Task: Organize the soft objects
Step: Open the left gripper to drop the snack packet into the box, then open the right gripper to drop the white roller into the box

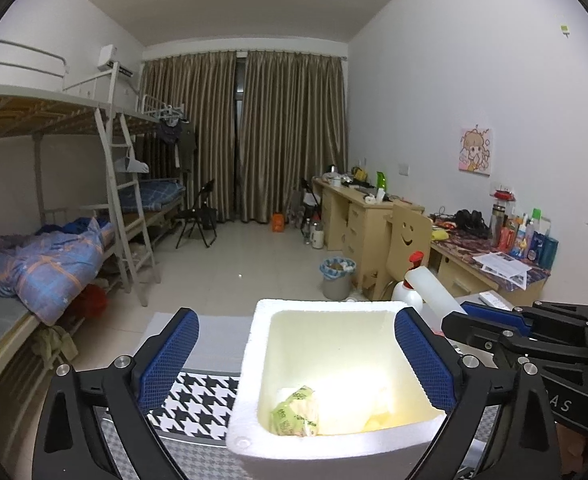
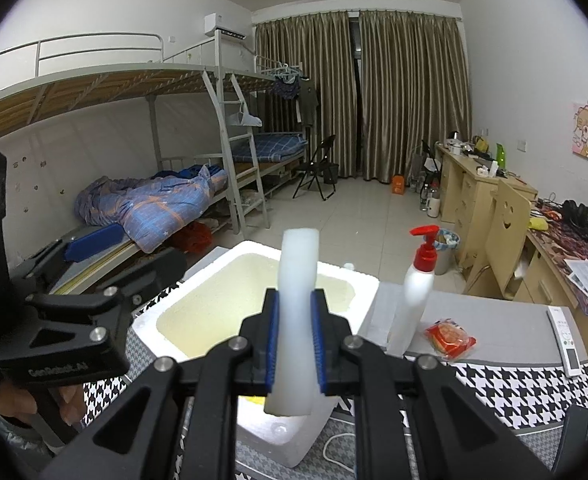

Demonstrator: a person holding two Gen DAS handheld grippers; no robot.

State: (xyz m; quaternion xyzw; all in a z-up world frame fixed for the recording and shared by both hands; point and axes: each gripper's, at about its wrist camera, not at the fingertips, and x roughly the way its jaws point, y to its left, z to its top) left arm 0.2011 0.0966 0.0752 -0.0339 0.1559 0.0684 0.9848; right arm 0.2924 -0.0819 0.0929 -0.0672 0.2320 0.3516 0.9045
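Note:
A white foam box [image 1: 250,364] stands on a table with a houndstooth cloth [image 1: 198,400]. A green-and-yellow packet [image 1: 296,412] lies on its floor at the near left. My left gripper [image 1: 296,320] is open wide, its blue pads [image 1: 174,352] straddling the box above the rim with nothing between them. My right gripper [image 2: 296,300] is shut on a pale white foam piece [image 2: 296,264], held upright over the near edge of the foam box [image 2: 254,250]. The left gripper [image 2: 150,246] hangs at the box's left side.
To the right of the box stand a white pump bottle with a red top [image 2: 418,280], a red snack packet [image 2: 450,336] and a white remote [image 2: 566,340]. Bunk beds [image 2: 154,208] line the left wall, desks [image 2: 478,188] and a chair the right.

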